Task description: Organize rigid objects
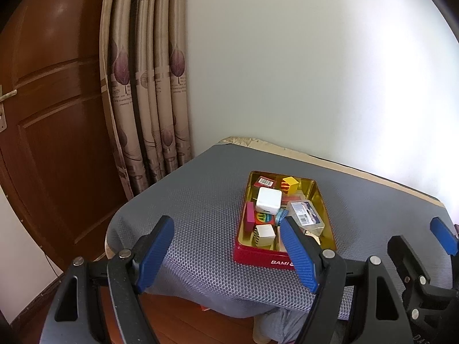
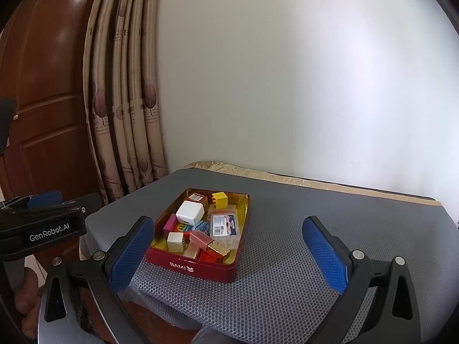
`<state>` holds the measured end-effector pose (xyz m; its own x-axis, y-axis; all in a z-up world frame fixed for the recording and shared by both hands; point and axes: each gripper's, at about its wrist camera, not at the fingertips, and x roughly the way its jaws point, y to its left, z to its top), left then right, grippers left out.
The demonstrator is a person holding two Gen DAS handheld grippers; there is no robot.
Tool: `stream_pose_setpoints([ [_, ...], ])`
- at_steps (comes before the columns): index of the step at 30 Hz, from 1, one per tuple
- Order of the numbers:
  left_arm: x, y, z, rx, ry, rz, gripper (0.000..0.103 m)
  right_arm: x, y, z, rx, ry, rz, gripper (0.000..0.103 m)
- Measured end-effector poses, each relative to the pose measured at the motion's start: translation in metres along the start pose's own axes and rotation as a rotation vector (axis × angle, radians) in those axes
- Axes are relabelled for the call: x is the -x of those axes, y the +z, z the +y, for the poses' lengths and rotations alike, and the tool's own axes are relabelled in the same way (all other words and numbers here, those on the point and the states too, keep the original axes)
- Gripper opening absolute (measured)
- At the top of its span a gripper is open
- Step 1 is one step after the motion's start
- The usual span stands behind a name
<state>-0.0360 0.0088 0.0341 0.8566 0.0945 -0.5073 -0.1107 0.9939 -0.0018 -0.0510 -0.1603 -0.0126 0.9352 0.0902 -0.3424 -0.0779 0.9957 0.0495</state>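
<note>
Red rectangular metal tin (image 2: 200, 269) of small rigid blocks, centred on the grey mesh mat (image 2: 287, 258) — left gripper (image 1: 226, 255) and right gripper (image 2: 229, 255), jaws wide and empty, should descend squarely over one piece.

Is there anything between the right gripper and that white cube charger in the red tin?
Nothing visible stands in the way. The right gripper hangs open, short of the red tin, and the white charger sits on top of the other pieces, uncovered. Only the tin's near wall lies between, low enough to reach over.
</note>
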Motion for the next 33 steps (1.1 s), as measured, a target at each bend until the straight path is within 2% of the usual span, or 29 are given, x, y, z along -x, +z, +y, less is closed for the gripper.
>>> stream_pose_setpoints([
  [2, -0.0006, -0.0011, -0.0002, -0.005, 0.021, -0.009, 0.078, -0.0003, -0.0007, 0.0004, 0.000, 0.000, 0.000, 0.102],
  [33, -0.0005, -0.0041, -0.0029, -0.015, 0.022, -0.005, 0.078, -0.0052, -0.0036, 0.0019, 0.002, -0.024, 0.009, 0.102],
])
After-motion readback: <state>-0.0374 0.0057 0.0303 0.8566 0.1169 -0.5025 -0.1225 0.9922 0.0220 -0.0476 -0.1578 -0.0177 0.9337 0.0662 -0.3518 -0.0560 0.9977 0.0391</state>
